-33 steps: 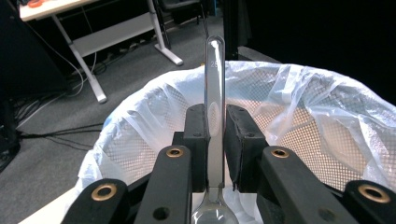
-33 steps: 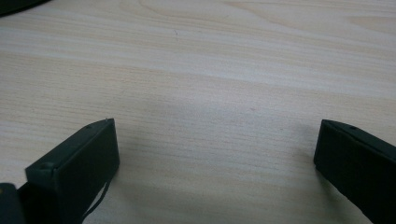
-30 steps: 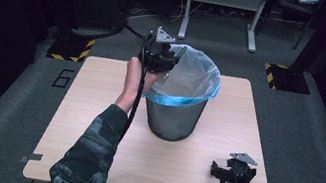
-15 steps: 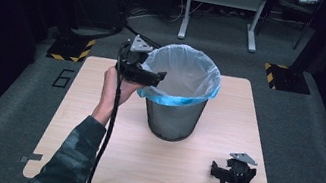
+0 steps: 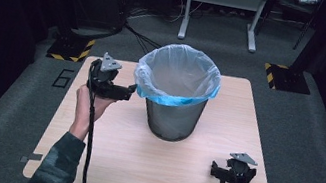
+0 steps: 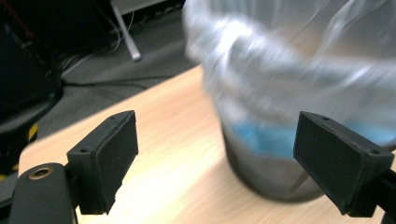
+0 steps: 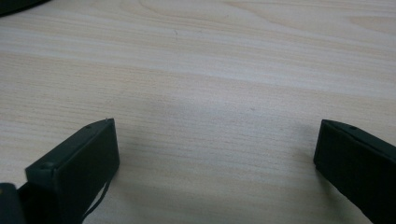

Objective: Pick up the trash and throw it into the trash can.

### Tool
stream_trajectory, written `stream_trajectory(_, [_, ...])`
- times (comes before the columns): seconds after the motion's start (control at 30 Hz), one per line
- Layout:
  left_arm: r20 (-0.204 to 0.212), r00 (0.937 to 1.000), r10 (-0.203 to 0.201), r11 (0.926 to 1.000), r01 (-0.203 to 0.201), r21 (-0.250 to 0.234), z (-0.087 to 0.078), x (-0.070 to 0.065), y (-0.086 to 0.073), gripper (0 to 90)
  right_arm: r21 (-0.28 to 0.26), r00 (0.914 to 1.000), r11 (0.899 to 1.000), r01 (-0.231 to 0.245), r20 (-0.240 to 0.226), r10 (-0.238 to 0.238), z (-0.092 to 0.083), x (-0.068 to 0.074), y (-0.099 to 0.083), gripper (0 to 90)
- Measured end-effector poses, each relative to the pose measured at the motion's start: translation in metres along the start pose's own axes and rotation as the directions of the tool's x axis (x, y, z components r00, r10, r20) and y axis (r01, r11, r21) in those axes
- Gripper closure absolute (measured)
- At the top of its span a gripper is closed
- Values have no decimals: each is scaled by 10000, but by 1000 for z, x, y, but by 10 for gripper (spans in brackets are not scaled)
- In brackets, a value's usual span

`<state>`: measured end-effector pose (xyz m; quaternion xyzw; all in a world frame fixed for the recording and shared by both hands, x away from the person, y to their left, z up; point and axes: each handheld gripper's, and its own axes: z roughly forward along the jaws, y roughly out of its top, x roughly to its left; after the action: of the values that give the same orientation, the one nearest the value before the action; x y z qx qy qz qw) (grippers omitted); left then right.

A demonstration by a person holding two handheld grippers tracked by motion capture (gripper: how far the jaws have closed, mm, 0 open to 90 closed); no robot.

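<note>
While both hand-held grippers gape empty, crinkly plastic liner (image 5: 179,71) drapes the round mesh bin (image 5: 172,121).

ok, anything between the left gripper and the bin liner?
Nothing visible. The left gripper sits beside the bin liner at rim height, jaws open and nothing between them. In the left gripper view only bare table lies before the liner and the mesh bin.

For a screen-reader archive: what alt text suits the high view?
A mesh bin lined with a clear bag stands on a wooden table; the open left gripper points at its rim, and the open right gripper sits near the front right corner.
</note>
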<state>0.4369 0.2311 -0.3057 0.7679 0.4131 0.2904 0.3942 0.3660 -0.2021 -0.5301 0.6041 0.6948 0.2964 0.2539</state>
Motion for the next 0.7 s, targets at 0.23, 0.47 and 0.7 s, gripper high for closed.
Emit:
stream_trajectory(0.23, [-263, 9988, -422, 9976, 436, 534, 7, 15, -37, 138, 0, 10000, 10000, 8, 1, -8, 0, 0, 0, 0])
stream_trajectory(0.47, [-327, 9968, -726, 9915, 757, 1056, 14, 24, -71, 139, -1, 10000, 10000, 5, 0, -5, 0, 0, 0, 0])
stream_trajectory(0.7, [-486, 9925, -1119, 9829, 1177, 1417, 19, 32, -105, 139, -3, 10000, 10000, -4, -29, 4, 0, 0, 0, 0])
